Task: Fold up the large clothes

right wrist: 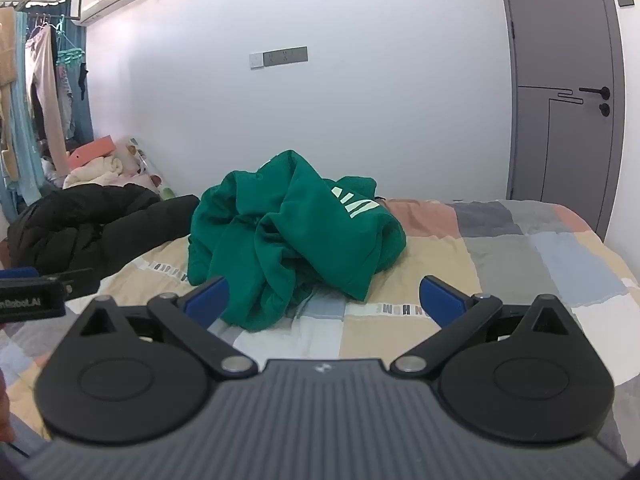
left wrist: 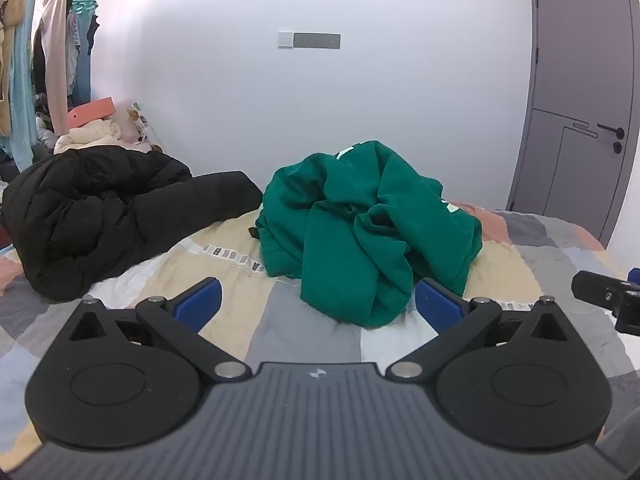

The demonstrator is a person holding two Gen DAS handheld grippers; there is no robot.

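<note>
Plainly, the green sweatshirt (left wrist: 360, 232) lies in a crumpled heap on the patchwork bedspread (left wrist: 552, 256), so bunched that its sleeves, hem and neck cannot be told apart. Pale lettering shows on one fold in the right wrist view, but creases cut it off and it cannot be read.

The left gripper (left wrist: 318, 300) has its blue fingers (left wrist: 198, 302) spread wide with nothing between them; the heap's near edge reaches toward the right-hand finger, and contact cannot be judged. The right gripper (right wrist: 326, 300) is likewise spread wide and empty; its left-hand finger (right wrist: 208, 300) overlaps the edge of the sweatshirt in the picture, though whether it touches is unclear. Each gripper pokes into the other's view at the frame edge, mostly cut off.

A black jacket (left wrist: 100, 216) is piled beside the sweatshirt, toward the left, its far end hidden behind its own bulk. Behind it lies a jumble of cream and pink bedding (left wrist: 94, 134), hard to sort out. Hanging clothes (left wrist: 48, 52) crowd the left edge, partly out of frame. A grey door (left wrist: 580, 100) stands at the right, bent by the lens.
</note>
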